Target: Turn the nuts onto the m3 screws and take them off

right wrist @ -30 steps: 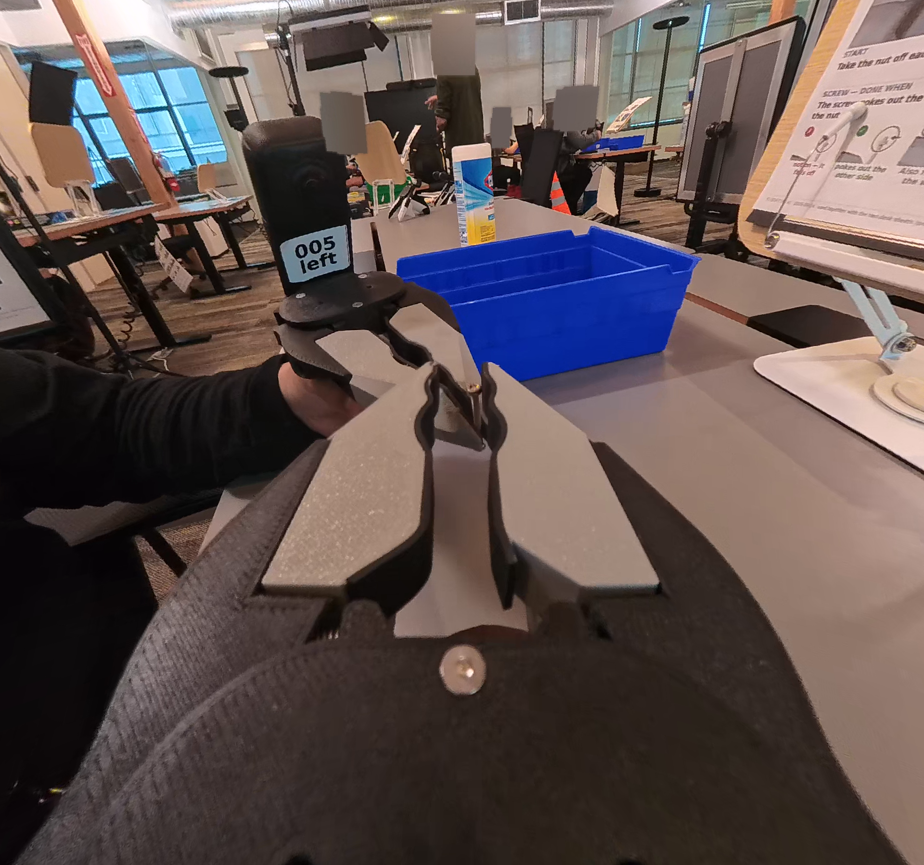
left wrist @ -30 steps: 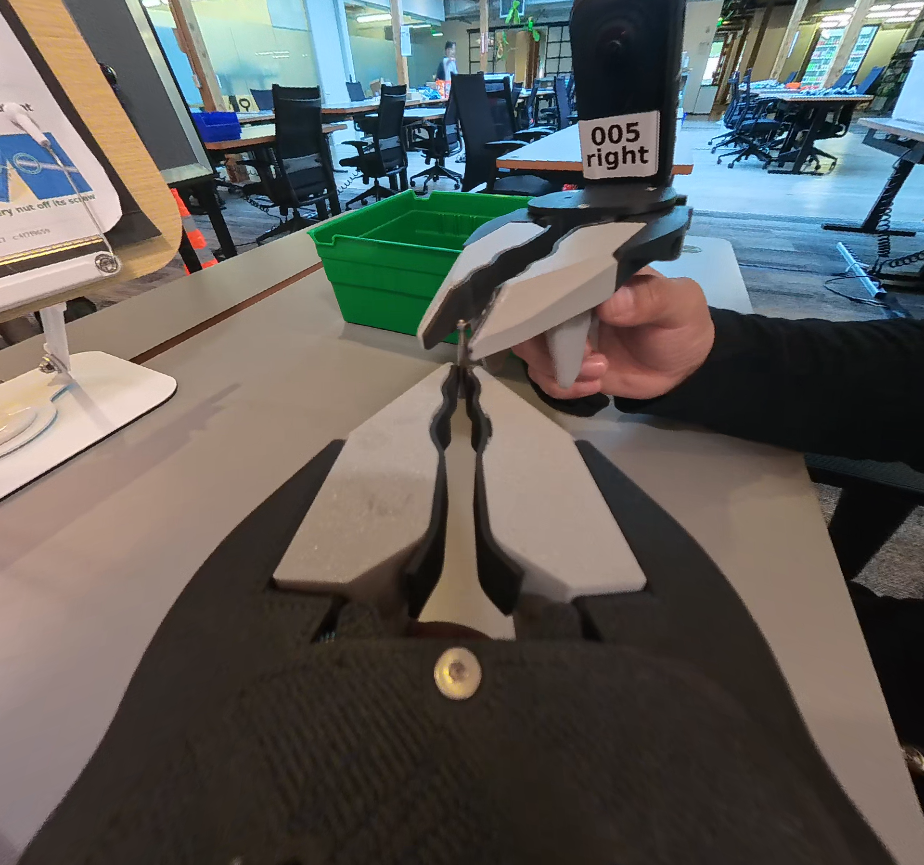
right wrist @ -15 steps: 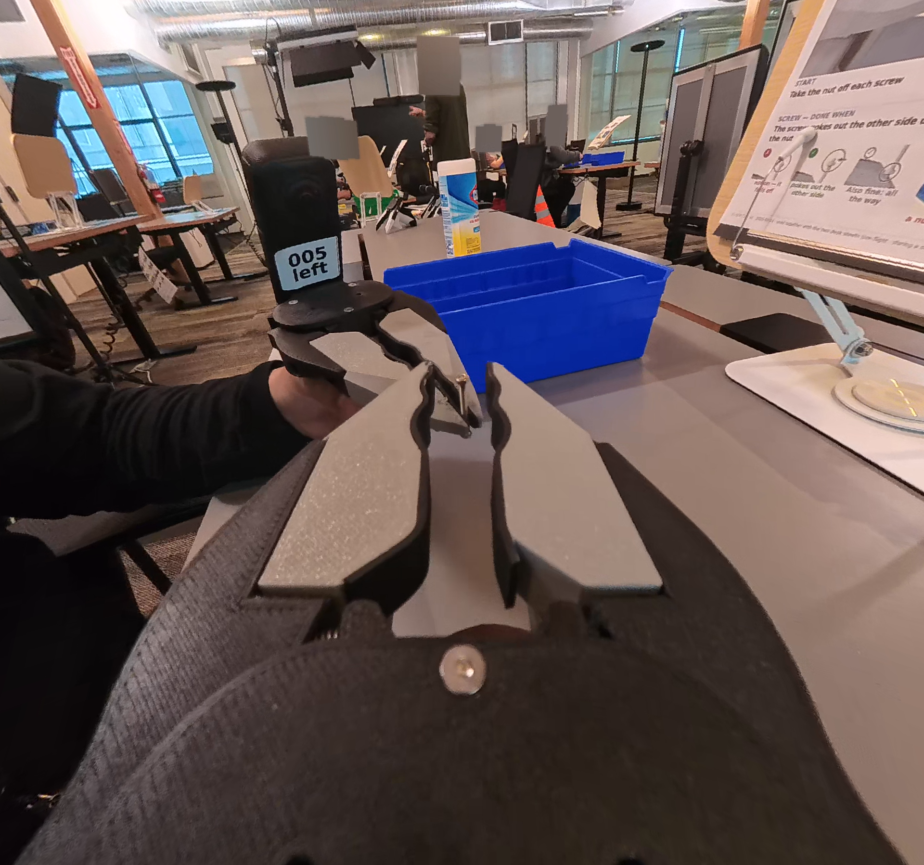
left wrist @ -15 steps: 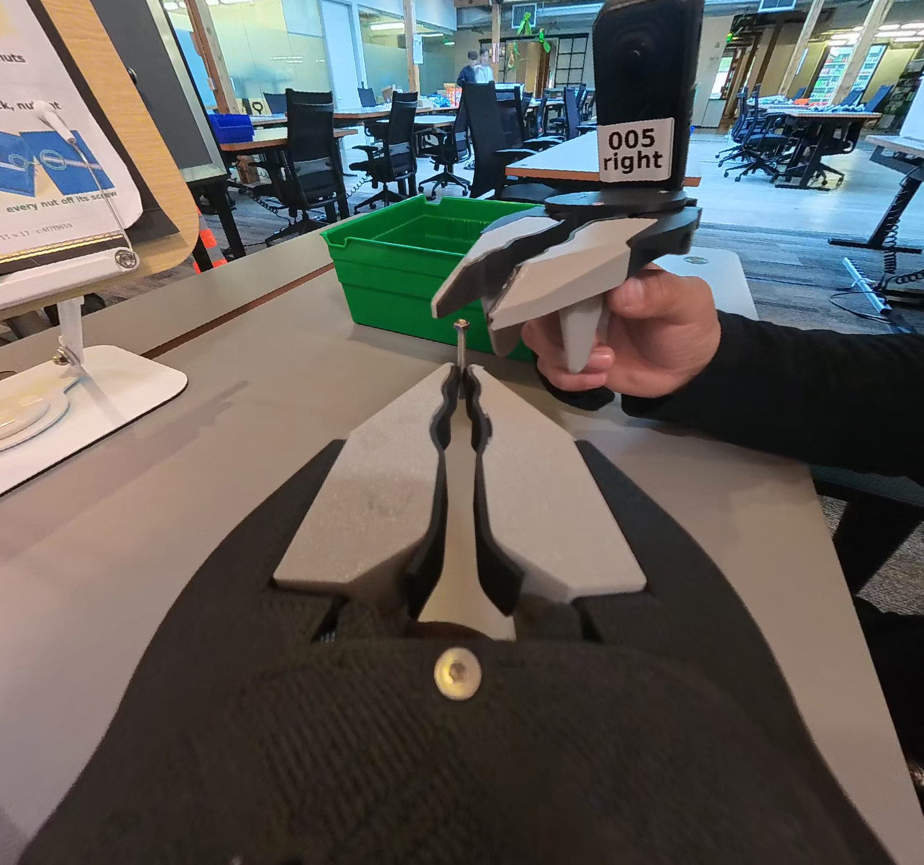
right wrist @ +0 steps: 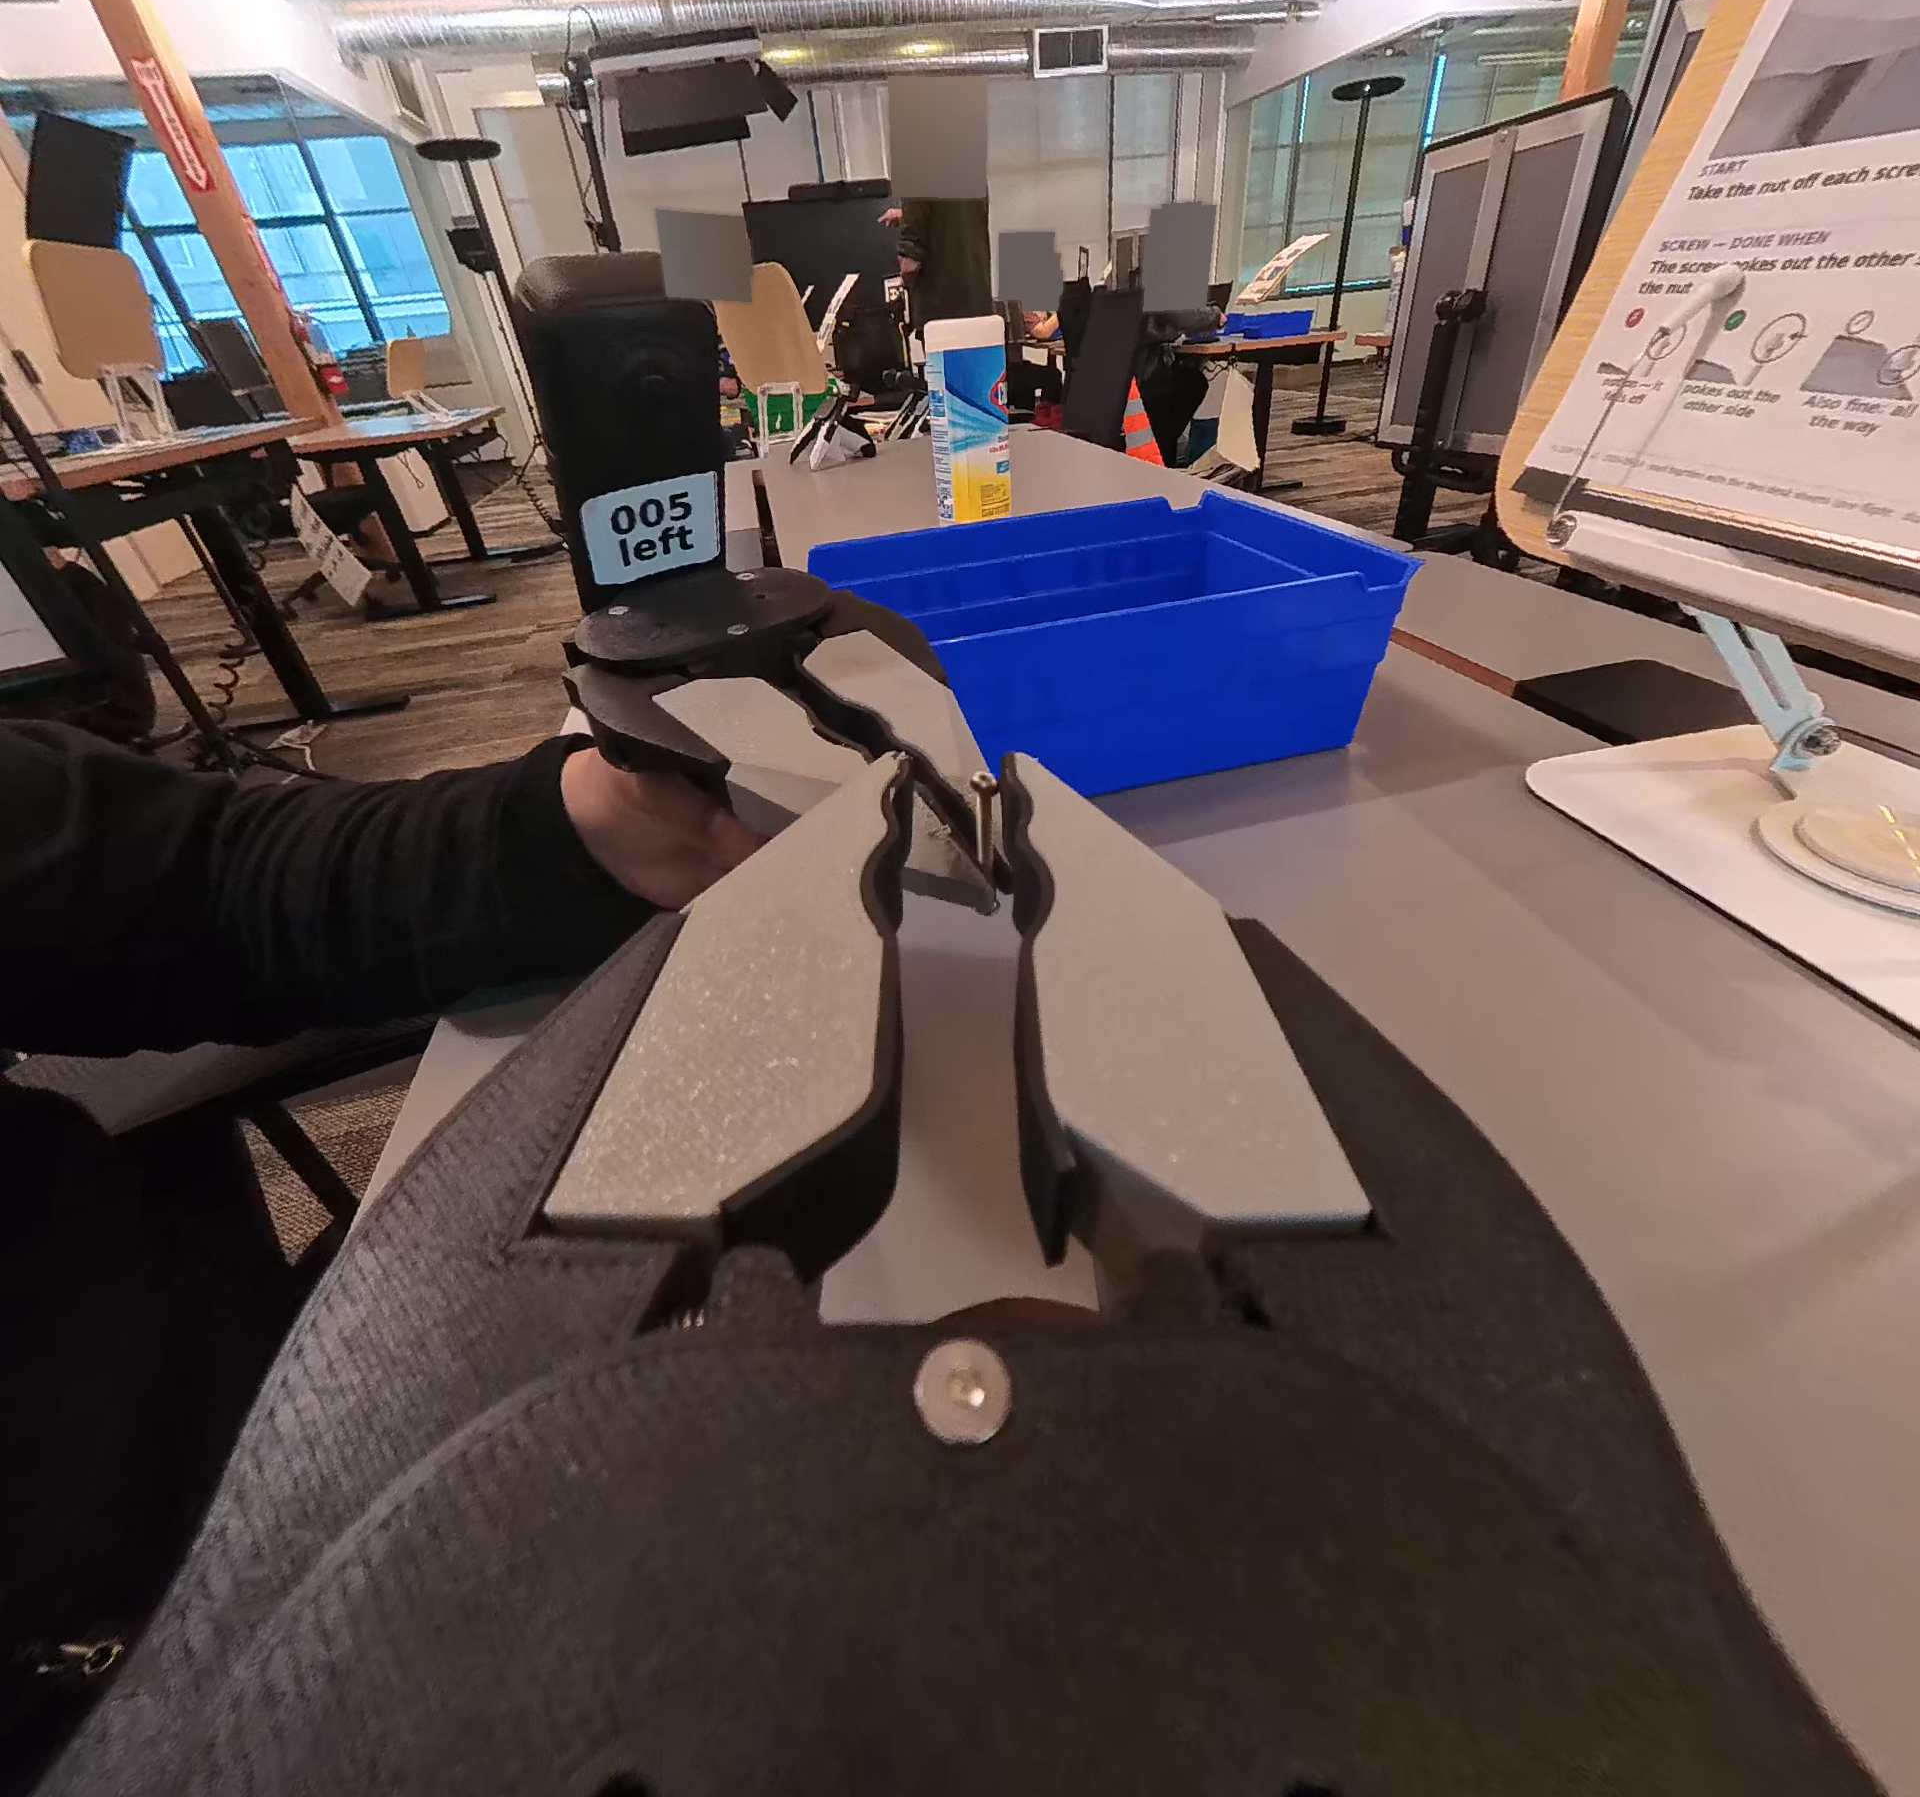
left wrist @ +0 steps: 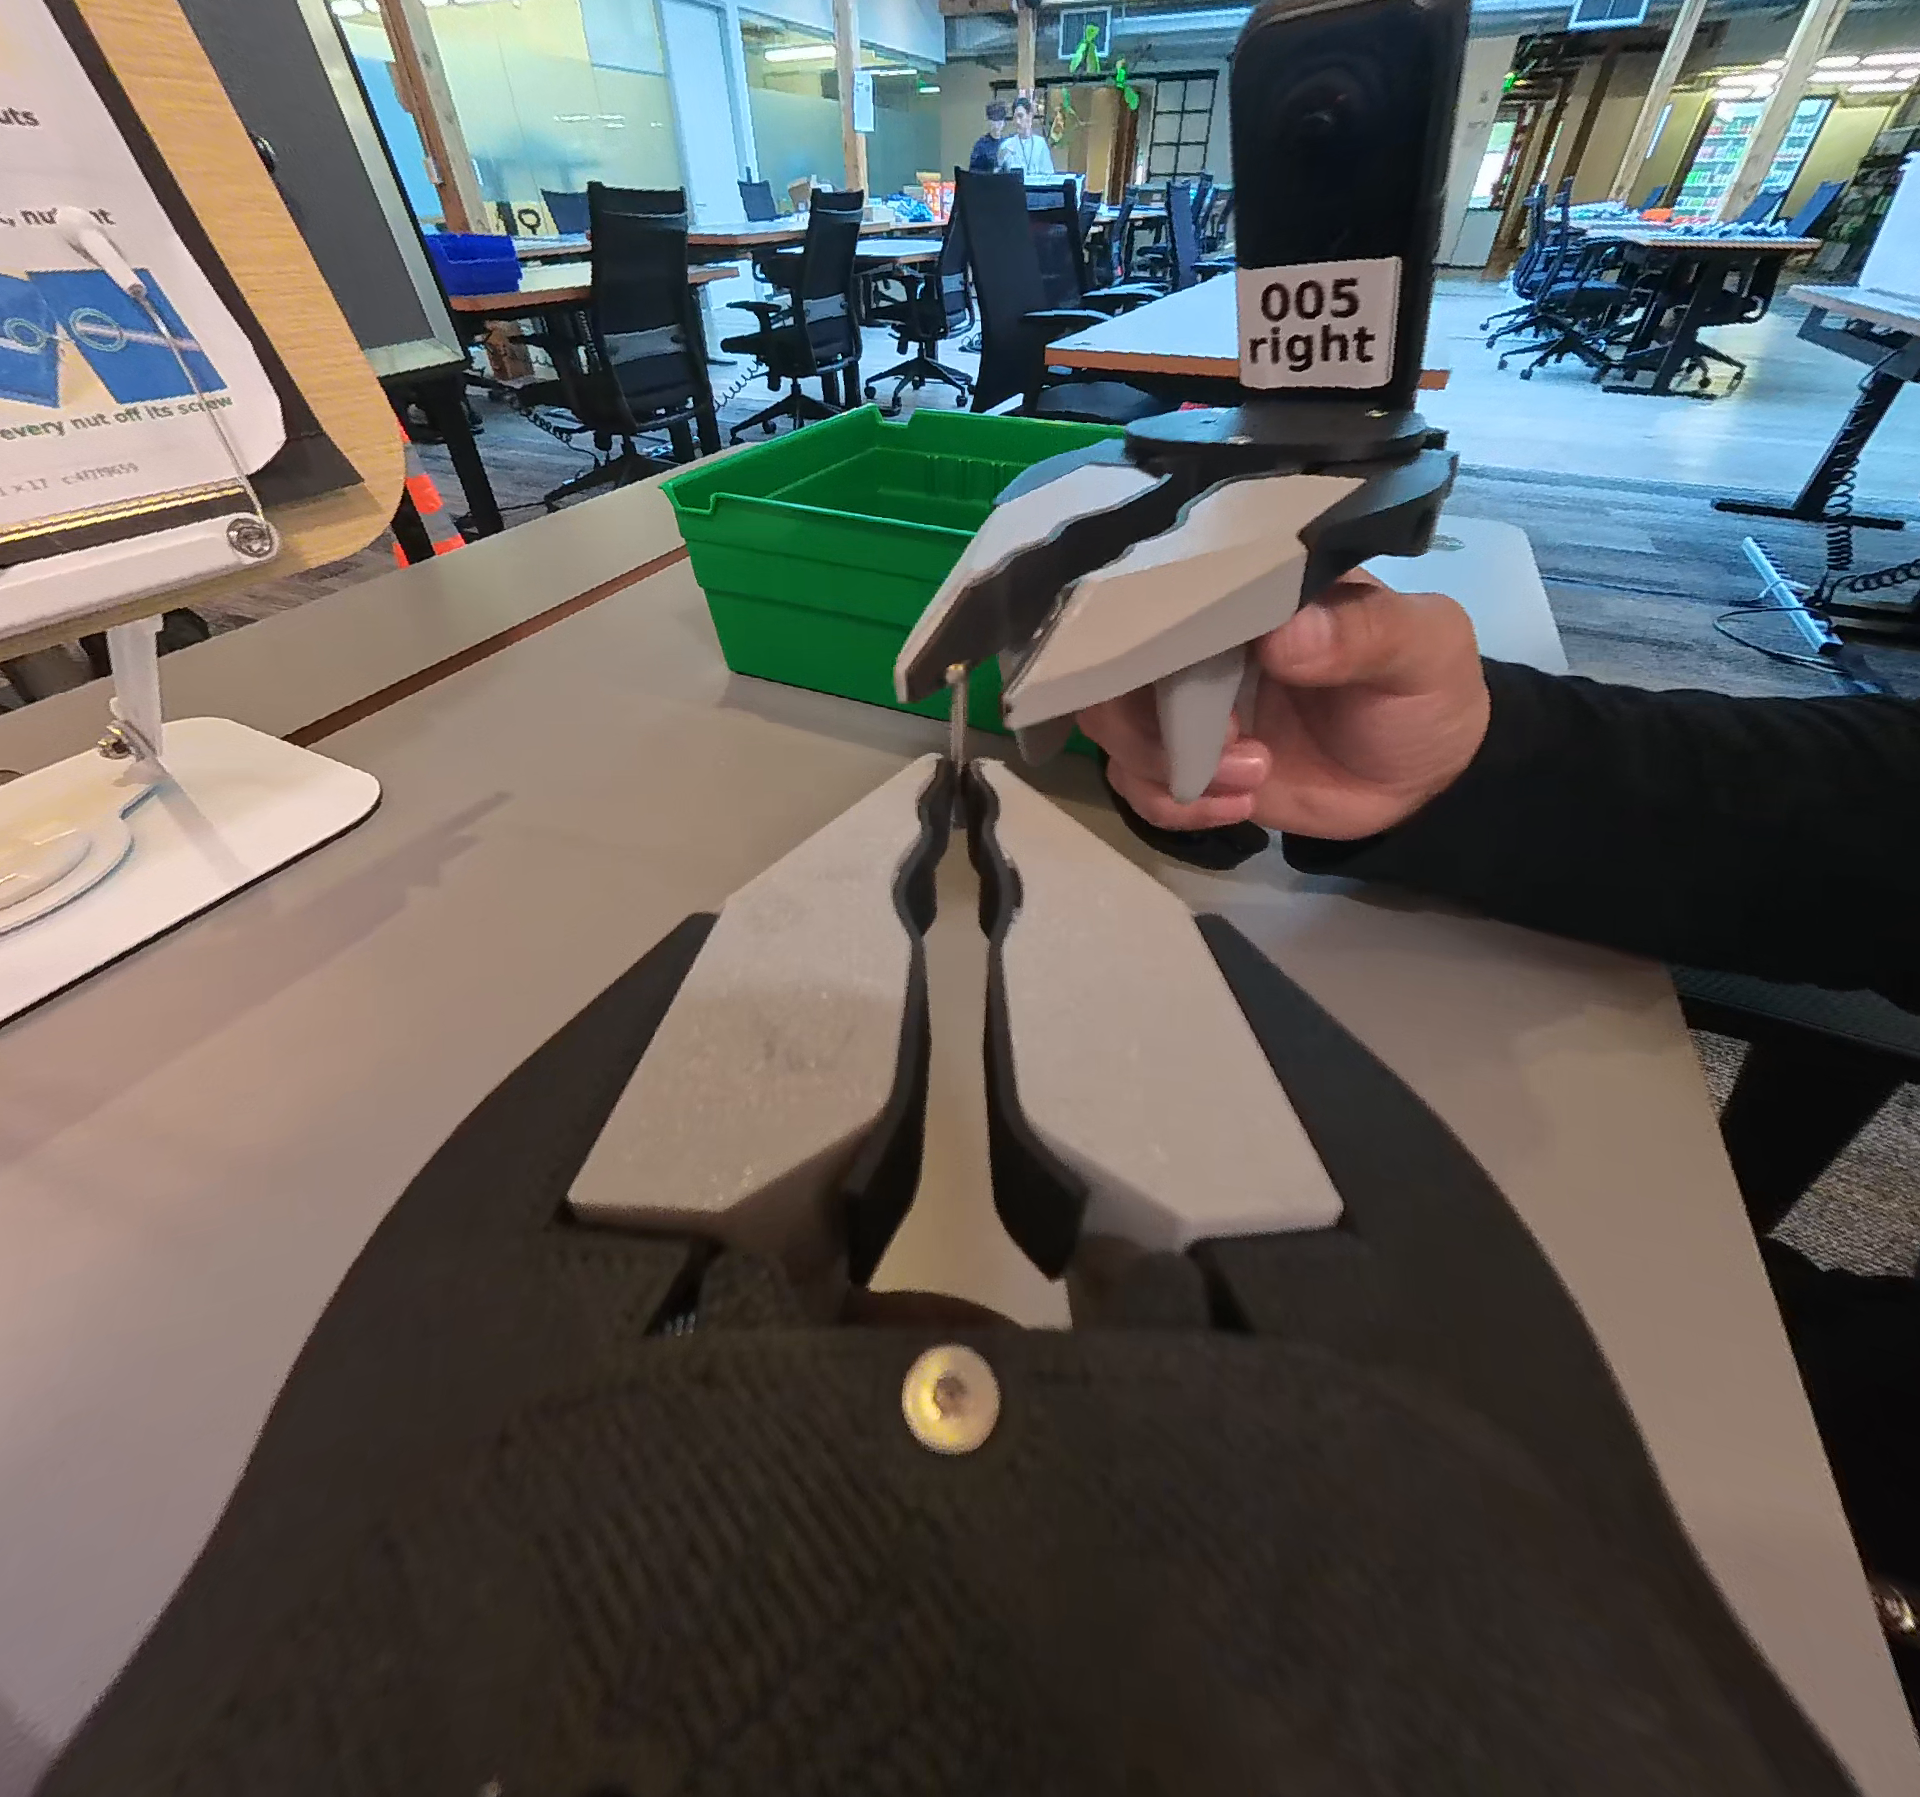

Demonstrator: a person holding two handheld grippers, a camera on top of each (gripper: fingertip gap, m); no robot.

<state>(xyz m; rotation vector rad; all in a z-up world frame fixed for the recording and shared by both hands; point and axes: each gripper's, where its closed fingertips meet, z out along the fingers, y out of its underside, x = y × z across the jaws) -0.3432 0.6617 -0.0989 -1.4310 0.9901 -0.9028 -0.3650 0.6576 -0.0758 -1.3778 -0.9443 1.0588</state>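
Note:
My left gripper (left wrist: 958, 783) is shut on the lower end of a thin metal screw (left wrist: 956, 724), which stands upright from its fingertips above the grey table (left wrist: 520, 864). My right gripper (right wrist: 958, 779) is open, and its fingertips flank the top of the screw (right wrist: 982, 828) without closing on it. In the left wrist view the right gripper (left wrist: 966, 698) reaches in from the right, held by a hand in a black sleeve. In the right wrist view the left gripper (right wrist: 982, 893) comes in from the left. I cannot make out a nut.
A green bin (left wrist: 831, 584) stands behind the grippers in the left wrist view, a blue bin (right wrist: 1164, 677) in the right wrist view. An instruction board on a white stand (left wrist: 187, 812) (right wrist: 1714, 812) sits at the table's side. A wipes canister (right wrist: 968, 417) stands behind the blue bin.
My right gripper, shut on the screw's top a second ago, opened and drew back a little. Its open fingers now sit on either side of the screw's top. The left gripper kept its hold.

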